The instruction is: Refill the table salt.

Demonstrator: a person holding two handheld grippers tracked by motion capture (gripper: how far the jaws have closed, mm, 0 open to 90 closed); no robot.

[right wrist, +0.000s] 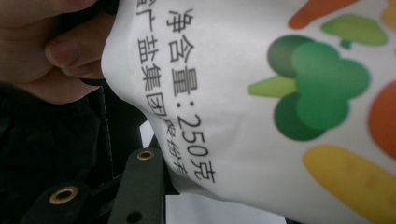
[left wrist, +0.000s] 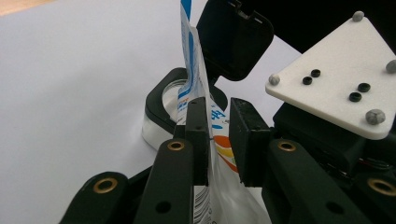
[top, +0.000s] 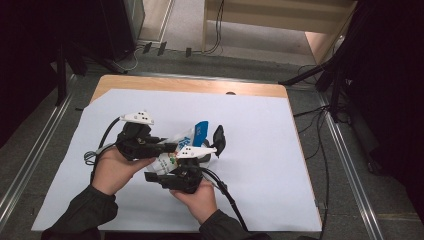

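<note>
While the white pouch [left wrist: 212, 154] with printed vegetables and a blue top stands tilted over the small black-rimmed container [left wrist: 161, 105], its mouth is only near the opening, so grains can fall beside the rim on the white sheet [top: 260, 150] if the pouch tips more or slips. The left gripper [left wrist: 219, 140] has its fingers clamped on the middle of the pouch, and the film bends between them, so I judge this hold could slide. The right gripper [top: 187, 172] is at the lower part of the pouch; whether its fingers press on it I cannot tell. The container stands on the surface with its hinged black lid [left wrist: 236, 39] open and upright behind the pouch; a push from the pouch could close it or move the container. What is inside the container is not clear, and the pouch contents are hidden.
</note>
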